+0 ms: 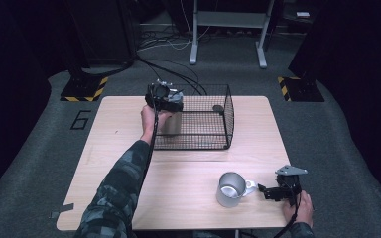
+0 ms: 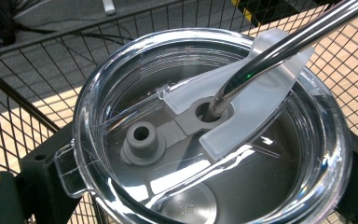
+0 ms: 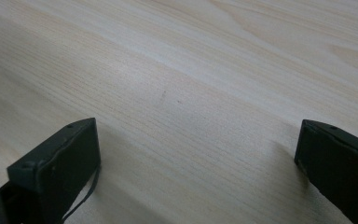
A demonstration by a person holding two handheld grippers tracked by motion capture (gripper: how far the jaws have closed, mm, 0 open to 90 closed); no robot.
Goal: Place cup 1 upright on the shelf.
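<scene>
A steel tumbler (image 1: 170, 124) with a clear lid (image 2: 135, 88) and a metal straw (image 2: 279, 46) stands upright at the left end of the black wire basket (image 1: 206, 141). My left gripper (image 1: 167, 105) is shut on it just below the lid, with one black jaw on each side in the left gripper view. Whether the tumbler rests on the basket's floor I cannot tell. At the front right of the table my right gripper (image 1: 264, 190) lies low and open. Its jaws point left at the white handle of a grey metal mug (image 1: 230, 189), a short gap away. Between its jaws is only bare wood (image 3: 198, 140).
The wire basket sits at the back middle of the light wooden table (image 1: 119, 163). A small dark round thing (image 1: 218, 108) lies inside it at the right. Cables run over the grey floor behind. Black stands and a metal frame (image 1: 228, 29) rise beyond the table.
</scene>
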